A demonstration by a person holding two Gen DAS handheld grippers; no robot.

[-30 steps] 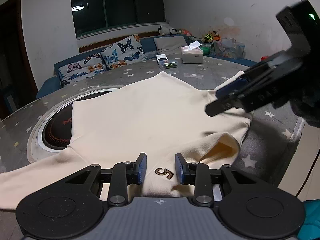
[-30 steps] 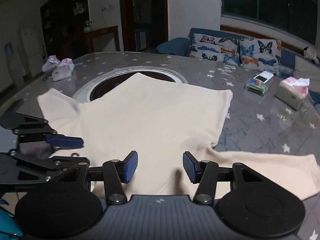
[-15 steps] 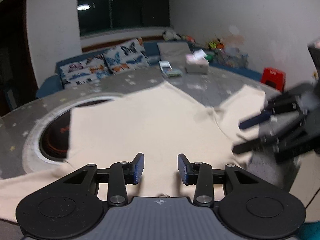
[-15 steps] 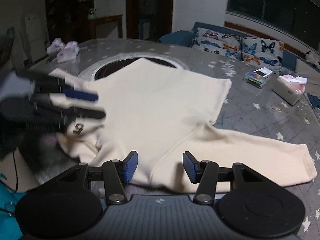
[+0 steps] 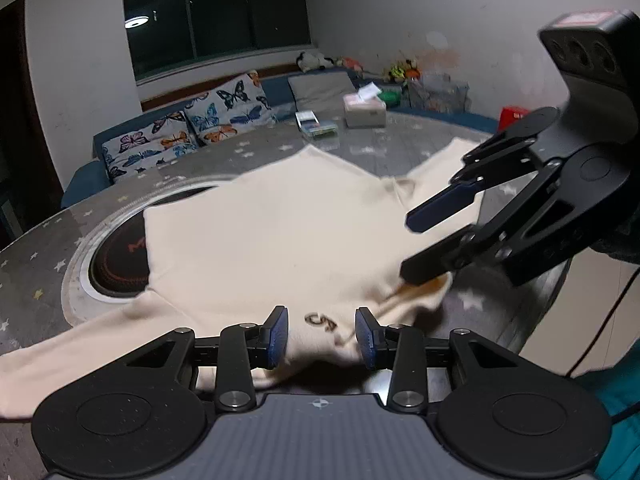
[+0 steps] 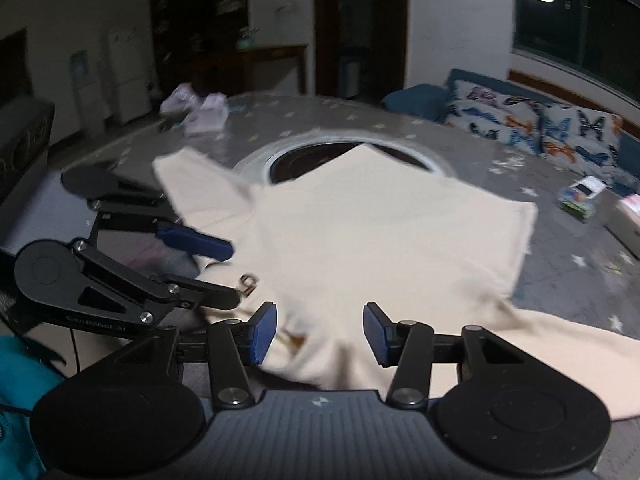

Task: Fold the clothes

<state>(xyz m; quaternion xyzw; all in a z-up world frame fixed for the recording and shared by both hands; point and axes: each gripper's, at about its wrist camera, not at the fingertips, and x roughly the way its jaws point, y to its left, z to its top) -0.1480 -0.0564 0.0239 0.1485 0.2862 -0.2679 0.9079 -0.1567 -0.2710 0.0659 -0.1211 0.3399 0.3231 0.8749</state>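
A cream long-sleeved sweater (image 5: 280,232) lies spread on the round grey table (image 5: 48,248), sleeves out to both sides, its collar end with a small brown logo (image 5: 320,321) near me. My left gripper (image 5: 322,336) is open, its jaws either side of the logo at the collar edge. My right gripper (image 6: 319,332) is open over the collar edge; it also shows in the left wrist view (image 5: 412,248), open above the sweater's right shoulder. The left gripper shows in the right wrist view (image 6: 230,276).
A round dark burner inset (image 5: 120,256) sits in the table, partly under the sweater. A tissue box (image 5: 365,114) and a small box (image 5: 318,126) stand at the far side. Pink cloths (image 6: 196,114) lie far left. A sofa with butterfly cushions (image 5: 188,132) is behind.
Both grippers have moved down and closer to the collar end of the sweater. The right gripper has swung in toward the sweater's shoulder. Both stay open.
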